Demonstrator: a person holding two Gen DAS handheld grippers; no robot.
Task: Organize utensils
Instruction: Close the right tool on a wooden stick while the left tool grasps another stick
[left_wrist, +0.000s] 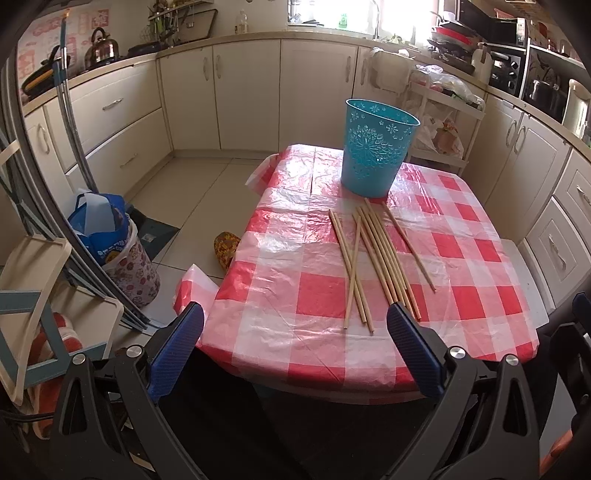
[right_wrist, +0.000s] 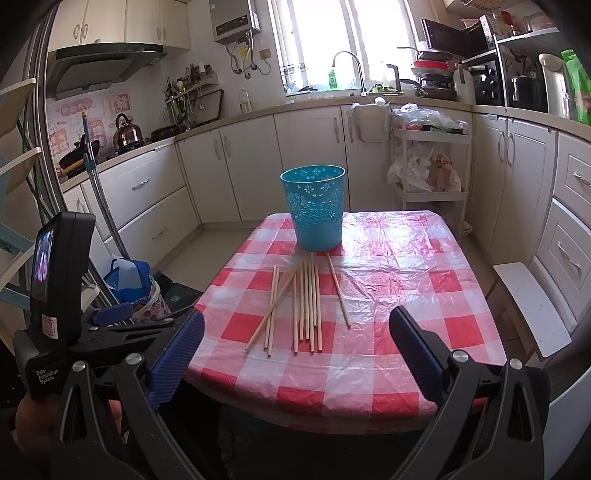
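Several long wooden chopsticks (left_wrist: 380, 258) (right_wrist: 306, 302) lie loose on the red-and-white checked tablecloth (left_wrist: 317, 291) (right_wrist: 388, 295), two of them crossed at the left of the group. Behind them stands an upright teal plastic bucket (left_wrist: 376, 147) (right_wrist: 314, 206) with a cut-out flower pattern. My left gripper (left_wrist: 295, 317) hangs open over the table's near edge, its right finger close to the chopstick ends, holding nothing. My right gripper (right_wrist: 295, 328) is open too, short of the chopsticks. The left gripper's body (right_wrist: 62, 288) shows at the left of the right wrist view.
A white stool (right_wrist: 532, 299) stands right of the table. A blue bag in a patterned bin (left_wrist: 110, 240) and folding racks sit on the floor to the left. Kitchen cabinets (right_wrist: 310, 158) and a white trolley (right_wrist: 428, 162) ring the room behind.
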